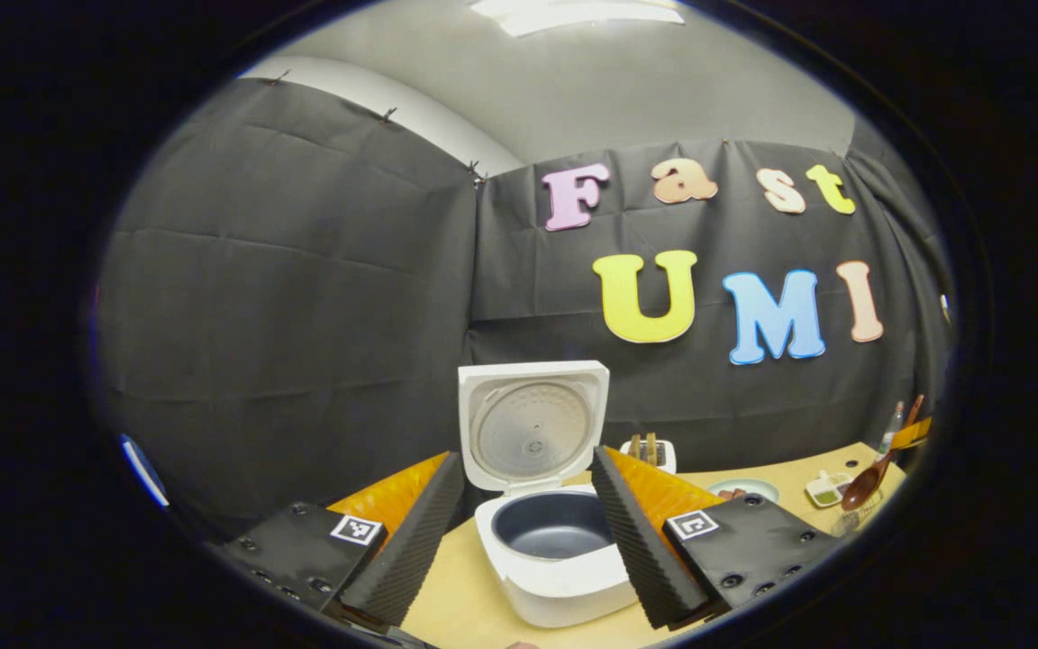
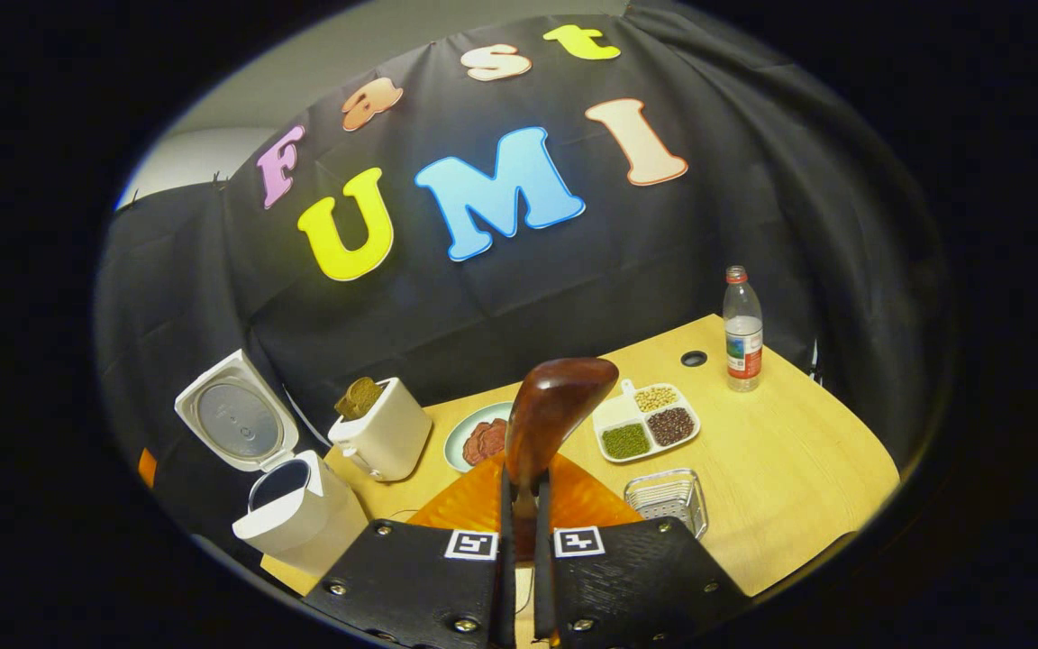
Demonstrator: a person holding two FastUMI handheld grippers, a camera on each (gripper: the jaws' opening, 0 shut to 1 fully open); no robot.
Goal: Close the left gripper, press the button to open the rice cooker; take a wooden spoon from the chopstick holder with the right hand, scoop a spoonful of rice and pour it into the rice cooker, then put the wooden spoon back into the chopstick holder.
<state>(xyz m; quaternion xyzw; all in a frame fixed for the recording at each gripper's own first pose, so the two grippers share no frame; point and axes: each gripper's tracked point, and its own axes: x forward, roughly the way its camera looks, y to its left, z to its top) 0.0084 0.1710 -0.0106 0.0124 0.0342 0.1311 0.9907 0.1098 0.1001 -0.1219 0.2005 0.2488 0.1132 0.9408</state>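
In the left gripper view, the left gripper (image 1: 528,532) hangs with fingers spread wide on either side of the white rice cooker (image 1: 550,550), whose lid stands open on the table (image 1: 465,595); a toaster (image 1: 650,451) stands behind it. No legible brand shows.

In the right gripper view, the right gripper (image 2: 523,532) has its fingers clamped on the wooden spoon (image 2: 555,410), bowl up. Beyond lie a plate (image 2: 480,437), a compartment tray of grains (image 2: 647,422), a wire chopstick holder (image 2: 668,498) and a water bottle (image 2: 742,329), its label unreadable.

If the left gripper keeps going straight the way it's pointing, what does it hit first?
Probably the open white rice cooker: its dark inner pot lies straight ahead between the open left gripper fingers, raised lid behind it. Depth is uncertain.
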